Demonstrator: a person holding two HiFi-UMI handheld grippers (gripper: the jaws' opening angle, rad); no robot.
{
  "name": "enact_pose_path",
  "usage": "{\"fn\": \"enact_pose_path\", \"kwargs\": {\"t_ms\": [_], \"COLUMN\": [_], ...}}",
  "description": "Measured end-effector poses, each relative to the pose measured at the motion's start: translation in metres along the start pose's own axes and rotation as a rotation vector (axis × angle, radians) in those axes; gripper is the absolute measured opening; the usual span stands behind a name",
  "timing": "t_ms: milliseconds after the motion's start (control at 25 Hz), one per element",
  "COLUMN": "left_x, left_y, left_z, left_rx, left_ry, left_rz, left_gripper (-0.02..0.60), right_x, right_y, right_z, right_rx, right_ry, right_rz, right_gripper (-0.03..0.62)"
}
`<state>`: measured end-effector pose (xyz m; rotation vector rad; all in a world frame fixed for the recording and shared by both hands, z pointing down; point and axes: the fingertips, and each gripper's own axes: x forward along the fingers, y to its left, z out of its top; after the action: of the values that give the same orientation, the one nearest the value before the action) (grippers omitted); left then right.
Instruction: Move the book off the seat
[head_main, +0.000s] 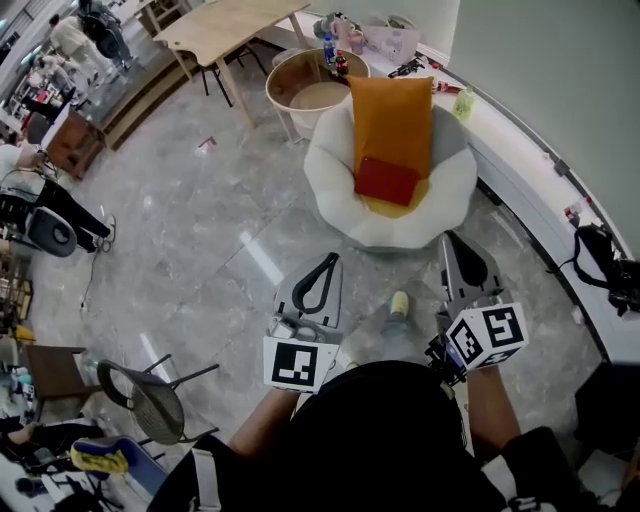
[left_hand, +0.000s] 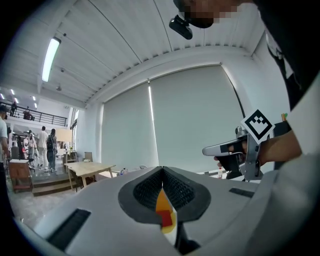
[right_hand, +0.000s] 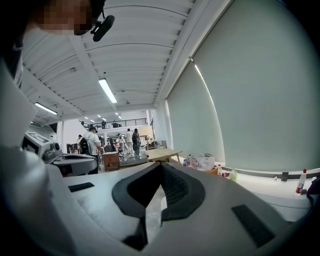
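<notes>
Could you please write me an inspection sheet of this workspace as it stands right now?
Surface: grey marble floor.
Job's things: red book lies on the white armchair seat, at the foot of the orange cushion.
Clutter: bottles on the round table; oddments along the white counter.
Grippers: left gripper and right gripper both shut, empty, short of the armchair.
Cables: thin cable on the floor at left.
Surroundings: wooden table, mesh chair, people far off.
</notes>
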<state>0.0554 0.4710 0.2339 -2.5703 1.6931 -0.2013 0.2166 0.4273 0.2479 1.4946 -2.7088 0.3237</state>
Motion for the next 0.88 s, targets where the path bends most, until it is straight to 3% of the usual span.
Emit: {"fn": "enact_pose_path", "kwargs": {"t_ms": [480,880], "left_x": [0.109,0.190], "left_y": [0.009,-0.010], "left_z": [0.012,0.010], "left_rx": [-0.021,-0.018], "left_ry": [0.013,0.043], "left_rz": [0.030,-0.016], "left_gripper": [0.011,0.011], "right_x": [0.072,0.099], "right_y": [-0.075,-0.155], "right_z": [0.021,0.021], "right_rx": [0.054,0.040], "right_ry": [0.030,0.048], "right_rz": [0.020,0.017], "right_gripper": [0.009,0.009]}}
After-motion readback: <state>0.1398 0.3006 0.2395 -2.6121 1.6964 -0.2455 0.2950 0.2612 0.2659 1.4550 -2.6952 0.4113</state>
